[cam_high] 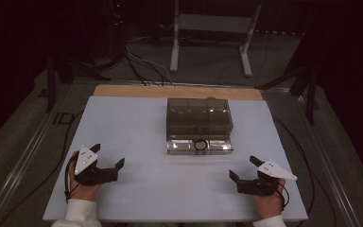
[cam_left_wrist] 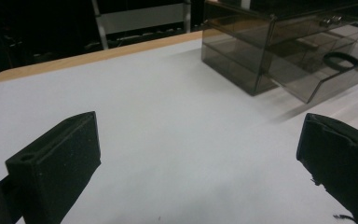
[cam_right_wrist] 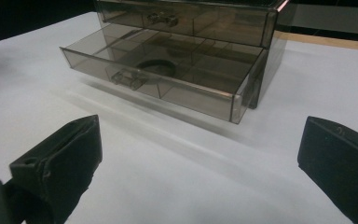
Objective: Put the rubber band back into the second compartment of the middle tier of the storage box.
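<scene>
While the drawer stands pulled out with a black ring inside, both grippers, left and right, rest spread and empty on the table, likely poised to reach.

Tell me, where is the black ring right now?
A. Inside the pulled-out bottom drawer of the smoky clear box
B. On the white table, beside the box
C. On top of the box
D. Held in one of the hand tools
A: the black ring lies in a compartment of the open bottom drawer.
</scene>
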`<action>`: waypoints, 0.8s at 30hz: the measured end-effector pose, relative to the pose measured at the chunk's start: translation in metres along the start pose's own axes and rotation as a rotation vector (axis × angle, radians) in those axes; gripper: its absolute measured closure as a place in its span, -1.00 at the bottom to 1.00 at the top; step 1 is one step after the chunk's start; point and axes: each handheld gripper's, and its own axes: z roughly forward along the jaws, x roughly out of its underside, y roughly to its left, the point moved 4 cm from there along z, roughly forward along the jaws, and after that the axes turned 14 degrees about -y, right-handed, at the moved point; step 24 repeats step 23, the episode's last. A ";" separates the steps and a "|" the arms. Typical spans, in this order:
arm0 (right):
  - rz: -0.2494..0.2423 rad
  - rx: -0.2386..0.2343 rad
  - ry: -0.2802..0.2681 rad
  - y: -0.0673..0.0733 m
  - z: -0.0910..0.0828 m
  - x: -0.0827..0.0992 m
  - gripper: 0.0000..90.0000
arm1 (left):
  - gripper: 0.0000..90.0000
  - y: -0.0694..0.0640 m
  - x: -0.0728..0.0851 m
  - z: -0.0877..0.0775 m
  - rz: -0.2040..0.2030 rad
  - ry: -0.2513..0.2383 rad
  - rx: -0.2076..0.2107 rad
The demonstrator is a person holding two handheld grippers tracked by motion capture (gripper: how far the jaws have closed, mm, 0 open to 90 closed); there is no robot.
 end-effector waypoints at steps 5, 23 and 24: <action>0.000 -0.008 -0.003 -0.002 0.000 -0.001 -0.99 | -0.99 0.002 0.004 -0.008 -0.004 -0.022 -0.033; 0.005 -0.013 0.115 -0.005 0.008 0.013 -1.00 | -0.99 0.010 0.000 -0.019 -0.042 -0.086 -0.087; 0.005 -0.013 0.115 -0.005 0.008 0.013 -1.00 | -0.99 0.010 0.000 -0.019 -0.042 -0.086 -0.087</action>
